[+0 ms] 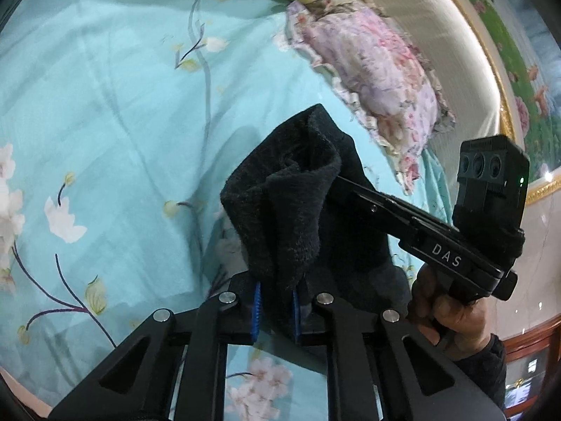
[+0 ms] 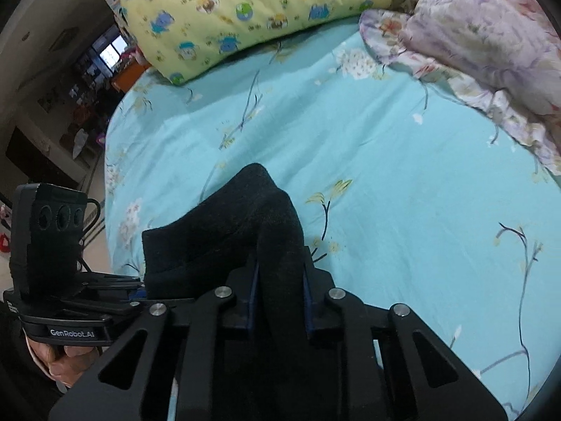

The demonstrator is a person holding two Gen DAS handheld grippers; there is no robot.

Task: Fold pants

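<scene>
Right, both tools are biting now. My left gripper has its blue pads clamped on a bunched edge of the black pants, and my right gripper is pinched on another fold of the same cloth, so the pants hang between the two, lifted off the turquoise flowered bedsheet. From the left camera I can see my right hand wrapped round the other tool's handle, its fingers reaching into the fabric just beside mine. That closeness makes sense to me: two grips along one edge let me spread it and lay it flat. The yellow quilt and the pink floral pillow sit well back, leaving open sheet ahead for the fold. Which part of the pants I hold, I can't tell.
</scene>
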